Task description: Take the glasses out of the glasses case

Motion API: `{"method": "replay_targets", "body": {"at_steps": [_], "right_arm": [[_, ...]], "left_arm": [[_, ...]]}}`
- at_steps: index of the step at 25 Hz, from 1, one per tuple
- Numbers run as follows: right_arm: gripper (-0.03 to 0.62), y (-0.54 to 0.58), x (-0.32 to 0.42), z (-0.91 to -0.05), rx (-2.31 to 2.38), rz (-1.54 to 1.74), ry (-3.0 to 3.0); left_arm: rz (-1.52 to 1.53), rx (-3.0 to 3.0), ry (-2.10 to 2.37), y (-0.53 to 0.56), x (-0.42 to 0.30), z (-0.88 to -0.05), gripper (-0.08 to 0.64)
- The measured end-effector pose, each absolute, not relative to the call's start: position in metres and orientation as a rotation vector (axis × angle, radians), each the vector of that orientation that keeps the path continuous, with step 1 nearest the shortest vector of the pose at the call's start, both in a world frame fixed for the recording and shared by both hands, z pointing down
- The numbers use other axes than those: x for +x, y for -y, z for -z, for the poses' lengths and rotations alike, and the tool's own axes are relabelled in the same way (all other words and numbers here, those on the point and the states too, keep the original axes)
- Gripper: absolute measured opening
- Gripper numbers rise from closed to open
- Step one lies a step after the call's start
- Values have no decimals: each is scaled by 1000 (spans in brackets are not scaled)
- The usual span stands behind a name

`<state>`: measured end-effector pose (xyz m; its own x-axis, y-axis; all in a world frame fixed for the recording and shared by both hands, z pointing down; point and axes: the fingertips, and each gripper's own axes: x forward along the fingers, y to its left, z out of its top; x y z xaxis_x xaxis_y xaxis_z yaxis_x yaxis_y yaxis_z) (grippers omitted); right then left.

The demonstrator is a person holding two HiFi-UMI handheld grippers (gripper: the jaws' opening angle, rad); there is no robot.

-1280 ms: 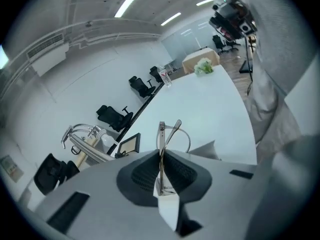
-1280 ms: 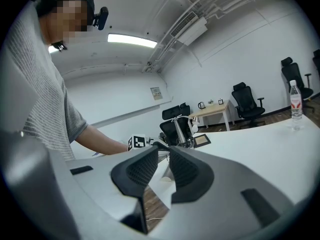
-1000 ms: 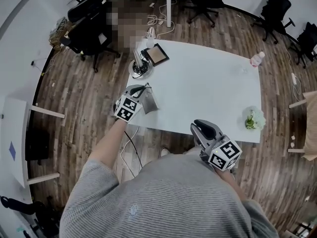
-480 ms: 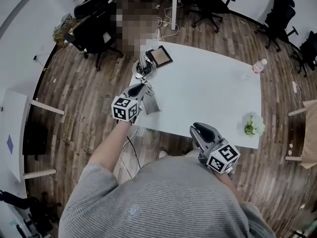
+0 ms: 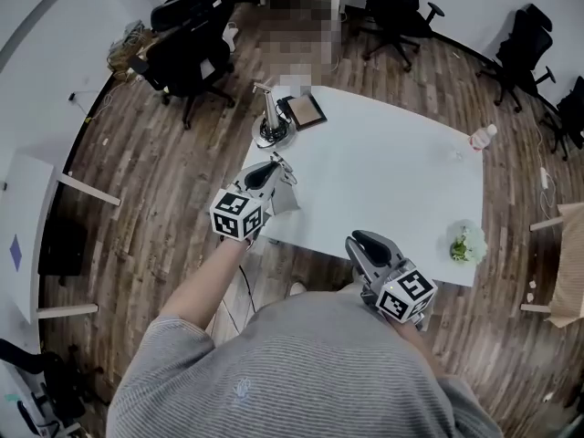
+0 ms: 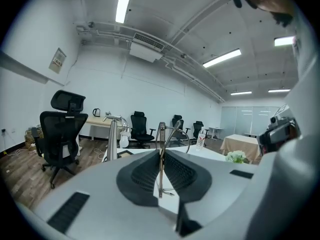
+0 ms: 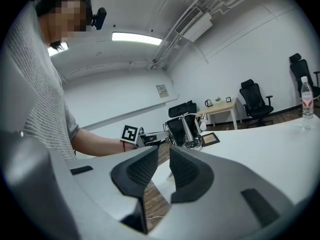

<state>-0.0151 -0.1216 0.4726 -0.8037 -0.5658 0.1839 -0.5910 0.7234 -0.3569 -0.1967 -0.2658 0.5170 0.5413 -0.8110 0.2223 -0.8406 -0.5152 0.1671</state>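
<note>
The left claw (image 5: pixel 270 168) is pressed together on the glasses (image 6: pixel 160 134), pinching a thin metal part of the frame in the seam between its two ribbed pads. In the left gripper view that metal part runs straight along the claw's length. It stands out past the tips, and a curved wire rim arcs off to the right beyond them. The glasses are held up in the air, over the near left corner of the white table (image 5: pixel 392 181), pointing away from the person and toward the far side of the room.

The glasses case (image 5: pixel 282 197), a grey shape, lies on that same corner of the table just beside the left claw. Its inside cannot be made out from any view.

The right claw (image 5: pixel 358 241) hangs off the near edge of the table, well apart from the case. Its jaws stand a narrow gap apart with nothing between them.

Farther along the table are a metal stand (image 5: pixel 270 121) and a dark framed panel (image 5: pixel 304 110) at the far left corner. A water bottle (image 5: pixel 482 137) stands at the far right and a small plant (image 5: pixel 467 243) at the near right.
</note>
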Motion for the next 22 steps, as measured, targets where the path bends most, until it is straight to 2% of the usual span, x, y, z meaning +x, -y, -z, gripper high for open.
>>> {"method": "replay_targets", "body": {"at_steps": [22], "right_arm": [[61,113,-33,-473,896,-593,2872]], "left_arm": [[-95,2544,1299,193,-155,-482,35]]}}
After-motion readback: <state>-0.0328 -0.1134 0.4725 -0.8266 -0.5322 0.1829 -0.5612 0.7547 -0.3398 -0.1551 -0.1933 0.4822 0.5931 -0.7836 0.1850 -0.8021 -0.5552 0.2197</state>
